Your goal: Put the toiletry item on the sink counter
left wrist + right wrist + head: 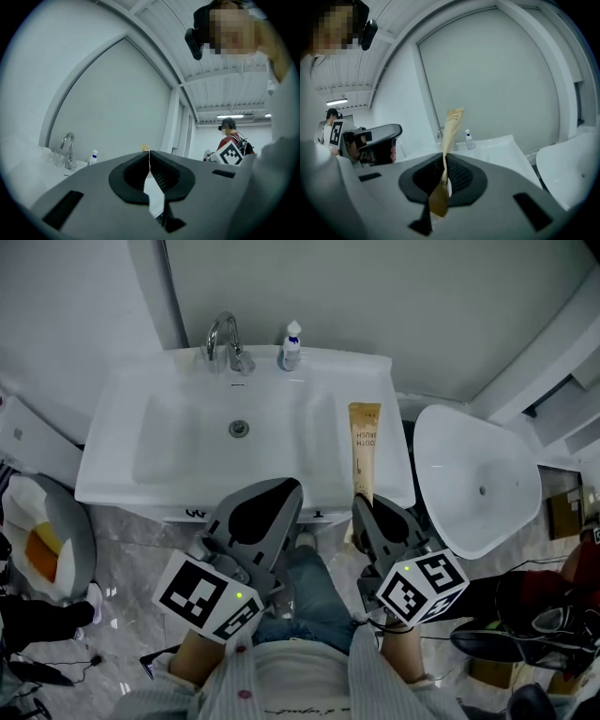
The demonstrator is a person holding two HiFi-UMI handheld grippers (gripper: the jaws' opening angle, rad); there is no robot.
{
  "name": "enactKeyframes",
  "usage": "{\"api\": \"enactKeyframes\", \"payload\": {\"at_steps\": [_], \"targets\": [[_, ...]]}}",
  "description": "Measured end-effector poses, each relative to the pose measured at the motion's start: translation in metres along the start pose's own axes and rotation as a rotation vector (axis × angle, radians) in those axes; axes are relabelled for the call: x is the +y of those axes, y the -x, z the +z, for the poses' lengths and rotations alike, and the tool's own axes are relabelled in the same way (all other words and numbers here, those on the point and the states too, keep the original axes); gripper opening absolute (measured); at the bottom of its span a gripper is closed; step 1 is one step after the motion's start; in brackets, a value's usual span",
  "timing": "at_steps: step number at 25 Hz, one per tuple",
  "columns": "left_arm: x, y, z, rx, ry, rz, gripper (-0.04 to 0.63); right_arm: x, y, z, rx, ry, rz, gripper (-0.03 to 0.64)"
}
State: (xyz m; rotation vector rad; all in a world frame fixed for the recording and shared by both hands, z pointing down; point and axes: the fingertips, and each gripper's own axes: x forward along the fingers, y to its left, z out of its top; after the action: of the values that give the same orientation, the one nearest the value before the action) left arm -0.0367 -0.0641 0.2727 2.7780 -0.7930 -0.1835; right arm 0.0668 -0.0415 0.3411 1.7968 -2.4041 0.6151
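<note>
The toiletry item is a flat tan tube (364,442) with dark print. My right gripper (364,504) is shut on its near end. The tube reaches forward over the right side of the white sink counter (375,371); whether it touches the counter I cannot tell. In the right gripper view the tube (451,129) rises from between the closed jaws of the right gripper (443,173). My left gripper (289,487) hovers at the front edge of the sink, shut and empty. In the left gripper view that gripper (149,161) has its jaws pressed together with nothing between them.
A chrome faucet (225,338) and a small white bottle with a blue cap (291,345) stand at the back of the sink. A white bowl-shaped fixture (478,479) stands close on the right. Bags and cables lie on the floor to both sides.
</note>
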Motion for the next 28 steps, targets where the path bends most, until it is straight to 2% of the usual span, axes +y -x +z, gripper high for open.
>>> {"api": "enactKeyframes", "payload": {"at_steps": [15,21,28], "targets": [[0.014,-0.106,0.019,-0.035,-0.042,0.061,0.018,-0.088,-0.045,0.059,-0.005,0.037,0.072,0.029],[0.046,-0.172,0.018,-0.024,-0.032,0.085,0.018,-0.14,-0.092,0.085,0.022,0.046,0.098,0.029],[0.052,-0.197,0.016,-0.018,-0.036,0.096,0.018,-0.159,-0.109,0.092,0.036,0.05,0.12,0.029]]}}
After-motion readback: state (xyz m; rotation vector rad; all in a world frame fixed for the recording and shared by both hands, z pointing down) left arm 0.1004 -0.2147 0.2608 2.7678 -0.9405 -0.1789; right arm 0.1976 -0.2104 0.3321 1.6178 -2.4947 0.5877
